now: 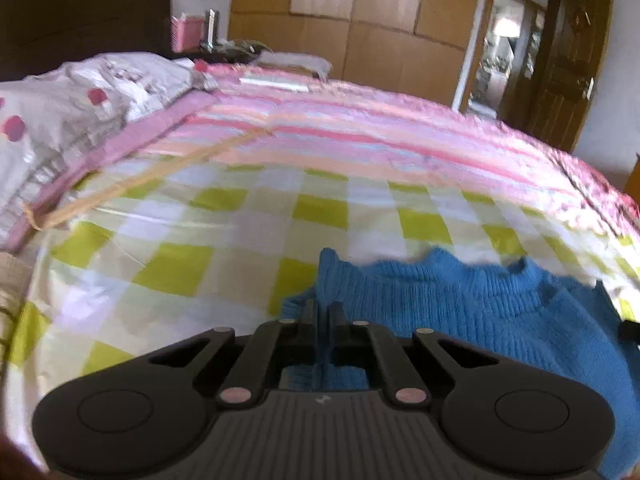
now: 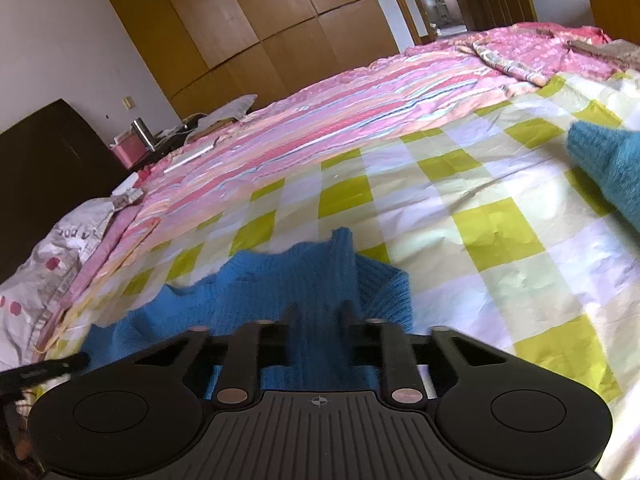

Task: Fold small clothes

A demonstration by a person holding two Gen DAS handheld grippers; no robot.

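Across the checked sheet (image 1: pixel 168 248), wide bare cloth runs to the striped quilt (image 1: pixel 360 132). Near its front edge, left gripper (image 1: pixel 323 312) and right gripper (image 2: pixel 320 312) each pinch the blue sweater (image 1: pixel 480 312).

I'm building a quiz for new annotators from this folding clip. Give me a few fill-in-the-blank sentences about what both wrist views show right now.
1. The garment pinched by the left tool is a knitted sweater coloured ____.
2. The sweater lies on a sheet checked in white and ____.
3. The right tool is ____ on a fold of the sweater.
4. Beyond the checked sheet lies a striped quilt, mostly ____.

Missing words: blue; green; shut; pink
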